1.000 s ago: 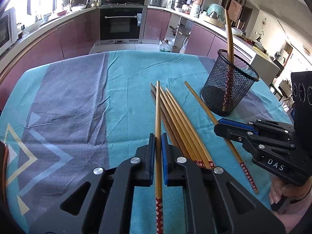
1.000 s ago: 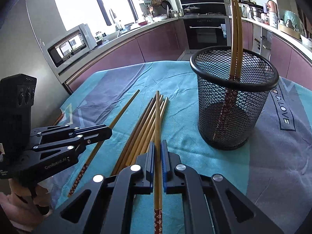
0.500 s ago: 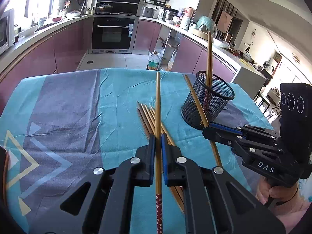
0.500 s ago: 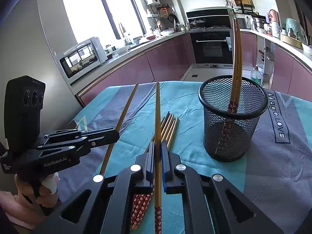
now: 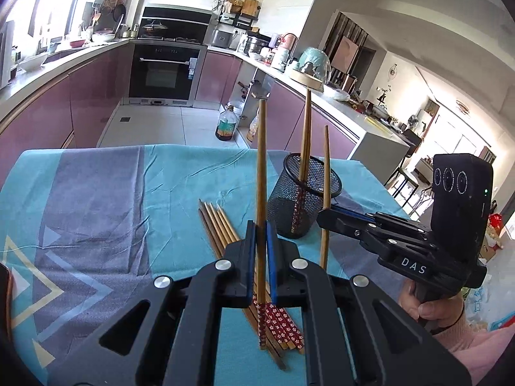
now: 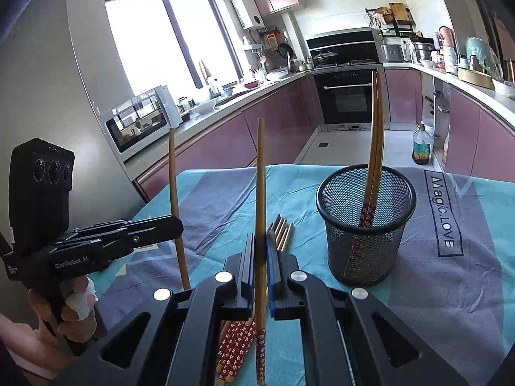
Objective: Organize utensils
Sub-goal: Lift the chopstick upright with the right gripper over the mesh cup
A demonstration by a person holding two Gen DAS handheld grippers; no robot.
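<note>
My left gripper (image 5: 260,229) is shut on a wooden chopstick (image 5: 261,160) with a red flowered end, held clear of the table and pointing up and away. My right gripper (image 6: 260,238) is shut on a second such chopstick (image 6: 260,177), also lifted. Each gripper shows in the other's view: the right gripper (image 5: 324,217) to the right, the left gripper (image 6: 177,225) to the left. A black mesh cup (image 5: 304,193) (image 6: 365,225) stands on the cloth ahead and holds two chopsticks (image 6: 375,128). Several loose chopsticks (image 5: 220,225) (image 6: 282,230) lie under the grippers.
The table wears a teal and grey cloth (image 5: 96,199) with "Magic LOVE" print (image 6: 445,212). A person's hands (image 6: 75,308) (image 5: 437,308) hold the gripper handles. Behind the table's far edge are the kitchen floor, a bottle (image 5: 225,124) and purple cabinets.
Both grippers have risen and tipped upward, each lifting its chopstick off the pile on the cloth. The loose chopsticks and the cup have stayed put.
</note>
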